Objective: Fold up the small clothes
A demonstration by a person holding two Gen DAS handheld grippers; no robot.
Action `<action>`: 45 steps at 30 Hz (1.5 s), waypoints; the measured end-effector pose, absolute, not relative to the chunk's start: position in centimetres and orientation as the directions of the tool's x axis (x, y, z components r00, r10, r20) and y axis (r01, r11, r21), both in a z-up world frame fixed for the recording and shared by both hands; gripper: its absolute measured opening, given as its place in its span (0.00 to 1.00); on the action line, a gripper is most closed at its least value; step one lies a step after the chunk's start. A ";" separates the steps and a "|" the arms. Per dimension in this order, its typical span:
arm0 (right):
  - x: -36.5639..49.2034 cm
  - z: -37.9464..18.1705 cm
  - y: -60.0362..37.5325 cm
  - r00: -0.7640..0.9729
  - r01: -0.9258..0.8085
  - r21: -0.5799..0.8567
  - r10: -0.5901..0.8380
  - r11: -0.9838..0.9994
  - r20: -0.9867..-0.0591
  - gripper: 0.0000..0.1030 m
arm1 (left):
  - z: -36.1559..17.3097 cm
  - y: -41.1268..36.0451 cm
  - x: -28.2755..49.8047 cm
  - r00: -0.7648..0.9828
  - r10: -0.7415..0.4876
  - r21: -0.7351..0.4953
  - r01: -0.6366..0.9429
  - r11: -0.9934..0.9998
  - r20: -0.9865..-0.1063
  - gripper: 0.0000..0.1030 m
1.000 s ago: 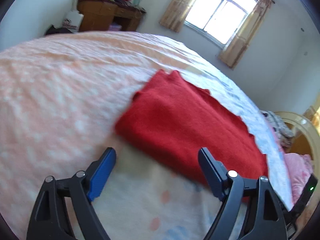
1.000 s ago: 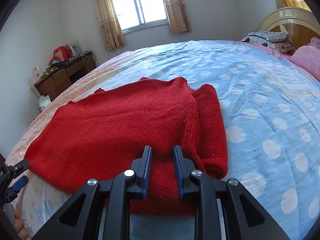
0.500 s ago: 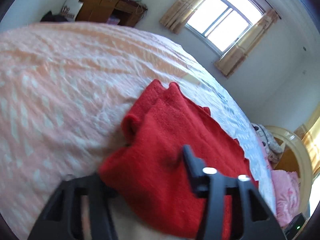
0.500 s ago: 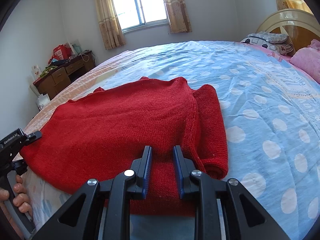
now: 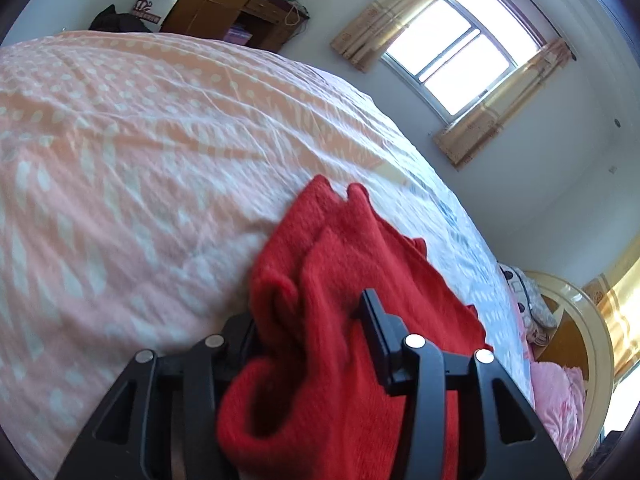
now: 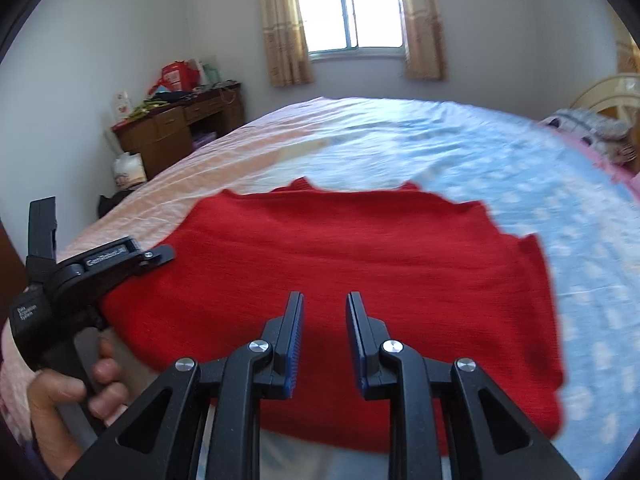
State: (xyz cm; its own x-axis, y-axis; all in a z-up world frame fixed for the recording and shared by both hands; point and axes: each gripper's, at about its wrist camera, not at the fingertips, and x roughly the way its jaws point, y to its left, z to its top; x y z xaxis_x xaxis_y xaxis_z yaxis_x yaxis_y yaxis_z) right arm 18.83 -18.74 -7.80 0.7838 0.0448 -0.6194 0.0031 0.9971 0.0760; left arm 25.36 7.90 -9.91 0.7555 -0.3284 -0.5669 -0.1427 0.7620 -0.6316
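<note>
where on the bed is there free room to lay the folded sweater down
Free: the peach bedspread left of the red sweater, and the blue dotted stretch between it and the window. Crowded: the pillows by the headboard, and the left gripper bunching cloth.

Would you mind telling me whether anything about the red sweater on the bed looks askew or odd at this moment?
Yes: the red sweater is bunched and lifted at one edge, where the left gripper has its jaws closed on a thick wad of knit. The rest lies flat on the bed; the right gripper holds nothing.
</note>
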 end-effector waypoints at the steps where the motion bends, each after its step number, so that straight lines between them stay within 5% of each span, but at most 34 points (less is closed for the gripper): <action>1: 19.6 -8.6 -18.1 0.772 -0.009 0.095 0.067 0.995 -0.633 0.21 | -9.9 7.8 25.4 0.756 -0.324 -0.621 -0.137 0.772 -0.569 0.47; 4: 20.7 -11.1 -17.6 0.733 -0.004 0.135 0.094 0.991 -0.674 0.21 | -9.9 7.4 25.3 0.756 -0.328 -0.603 -0.109 0.790 -0.566 0.42; 6: 20.7 -11.0 -17.9 0.735 -0.005 0.156 0.110 0.988 -0.669 0.21 | -10.0 7.3 25.7 0.748 -0.350 -0.613 -0.095 0.785 -0.564 0.26; 9: 20.7 -11.3 -18.5 0.738 -0.011 0.203 0.145 0.979 -0.659 0.21 | -9.4 6.5 25.8 0.747 -0.356 -0.586 -0.056 0.808 -0.562 0.22; 15: 20.4 -11.4 -18.9 0.747 -0.018 0.241 0.173 0.970 -0.642 0.21 | -5.6 3.5 24.7 0.797 -0.306 -0.427 0.067 0.902 -0.521 0.19; 23: 18.1 -9.8 -25.5 0.778 0.035 0.516 0.301 0.856 -0.551 0.21 | -2.4 -5.5 22.0 0.799 -0.361 -0.128 0.344 0.930 -0.480 0.19; 32: 18.0 -9.0 -31.1 0.771 0.055 0.614 0.357 0.788 -0.528 0.22 | -4.8 -8.5 22.7 0.728 -0.387 -0.088 0.413 0.906 -0.565 0.18; 36: 21.6 -7.8 -30.8 0.744 -0.033 0.689 0.478 0.724 -0.466 0.63 | -5.0 -7.9 22.7 0.720 -0.407 -0.132 0.408 0.904 -0.563 0.18; 45: 30.5 -9.9 -27.8 0.639 0.001 0.698 0.537 0.716 -0.551 0.63 | -5.5 -8.4 22.4 0.710 -0.429 -0.159 0.416 0.895 -0.558 0.18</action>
